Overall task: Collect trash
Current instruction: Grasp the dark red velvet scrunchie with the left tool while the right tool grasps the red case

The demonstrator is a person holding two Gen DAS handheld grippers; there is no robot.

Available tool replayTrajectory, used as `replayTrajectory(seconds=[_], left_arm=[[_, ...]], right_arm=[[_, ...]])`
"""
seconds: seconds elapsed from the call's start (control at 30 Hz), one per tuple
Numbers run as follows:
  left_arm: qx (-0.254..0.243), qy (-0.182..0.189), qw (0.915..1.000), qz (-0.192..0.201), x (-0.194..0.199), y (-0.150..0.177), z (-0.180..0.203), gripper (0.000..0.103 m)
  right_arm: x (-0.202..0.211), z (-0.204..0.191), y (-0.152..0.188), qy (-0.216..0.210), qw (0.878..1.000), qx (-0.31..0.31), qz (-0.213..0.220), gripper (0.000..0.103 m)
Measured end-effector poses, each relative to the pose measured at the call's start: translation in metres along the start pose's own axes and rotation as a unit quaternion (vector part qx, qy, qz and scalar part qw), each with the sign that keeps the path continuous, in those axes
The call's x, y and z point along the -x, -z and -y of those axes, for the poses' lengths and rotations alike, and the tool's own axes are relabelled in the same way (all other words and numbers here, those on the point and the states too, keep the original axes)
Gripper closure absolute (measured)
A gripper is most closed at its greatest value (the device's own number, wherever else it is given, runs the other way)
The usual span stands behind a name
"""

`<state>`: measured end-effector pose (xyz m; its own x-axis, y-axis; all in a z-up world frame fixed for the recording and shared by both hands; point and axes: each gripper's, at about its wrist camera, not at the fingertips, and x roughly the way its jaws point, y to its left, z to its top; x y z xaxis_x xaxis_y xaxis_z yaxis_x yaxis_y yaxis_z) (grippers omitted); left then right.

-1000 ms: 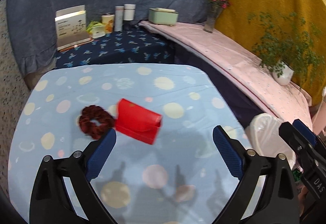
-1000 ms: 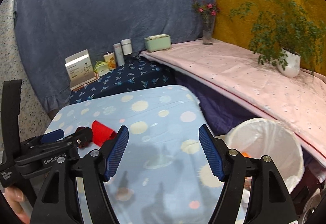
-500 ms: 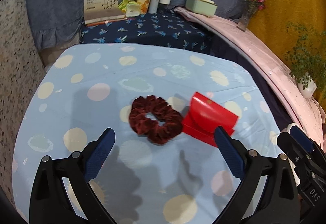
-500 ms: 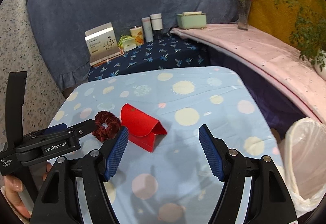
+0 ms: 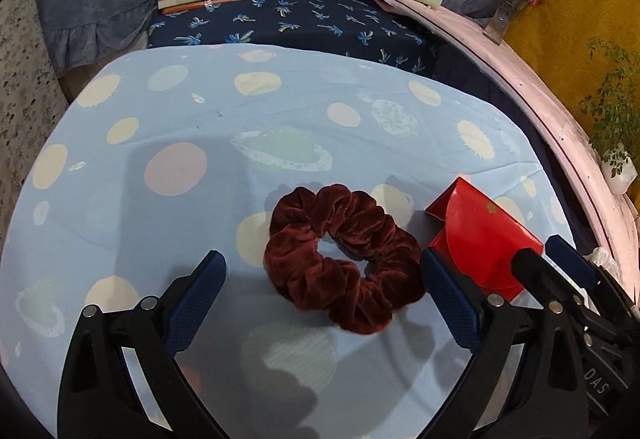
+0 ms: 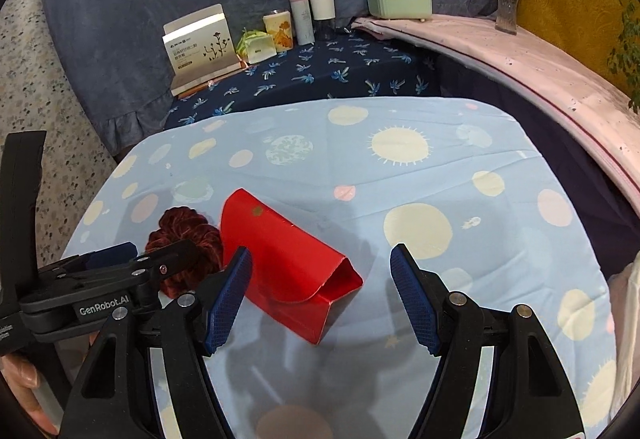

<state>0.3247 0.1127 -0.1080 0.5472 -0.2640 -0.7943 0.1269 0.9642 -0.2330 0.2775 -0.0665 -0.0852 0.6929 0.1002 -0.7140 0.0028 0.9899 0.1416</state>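
A dark maroon velvet scrunchie (image 5: pixel 344 257), ruffled into a ring with an open middle, lies on the spotted light-blue tablecloth (image 5: pixel 224 119) between the spread jaws of the left gripper (image 5: pixel 324 303), beside a red folded-card box (image 6: pixel 288 263) near the right gripper (image 6: pixel 320 295), whose jaws also stand spread.

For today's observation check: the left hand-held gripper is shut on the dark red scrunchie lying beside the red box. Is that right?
Not quite. The left wrist view shows the left hand-held gripper open, its fingers either side of the scrunchie, which does lie beside the red box.
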Motion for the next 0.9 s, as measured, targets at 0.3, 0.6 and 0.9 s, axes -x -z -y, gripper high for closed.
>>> replayTrajectory(seconds=[0.3,0.6,0.9], left_arm=[[-0.018,0.032,0.9993,0.001,-0.008,-0.001,0.01,0.054],[-0.035,0.053,0.9979,0.004,0.008,0.004,0.032,0.092],[-0.065,0.075,0.9948,0.024,0.052,0.01,0.08,0.093]], right_arm=[[-0.025,0.0,0.008,-0.024,0.999,-0.002,-0.024,0.054],[0.0,0.008,0.014,-0.031,0.999,-0.009,-0.017,0.1],[0.072,0.037,0.007,-0.016,0.999,-0.027,0.04,0.101]])
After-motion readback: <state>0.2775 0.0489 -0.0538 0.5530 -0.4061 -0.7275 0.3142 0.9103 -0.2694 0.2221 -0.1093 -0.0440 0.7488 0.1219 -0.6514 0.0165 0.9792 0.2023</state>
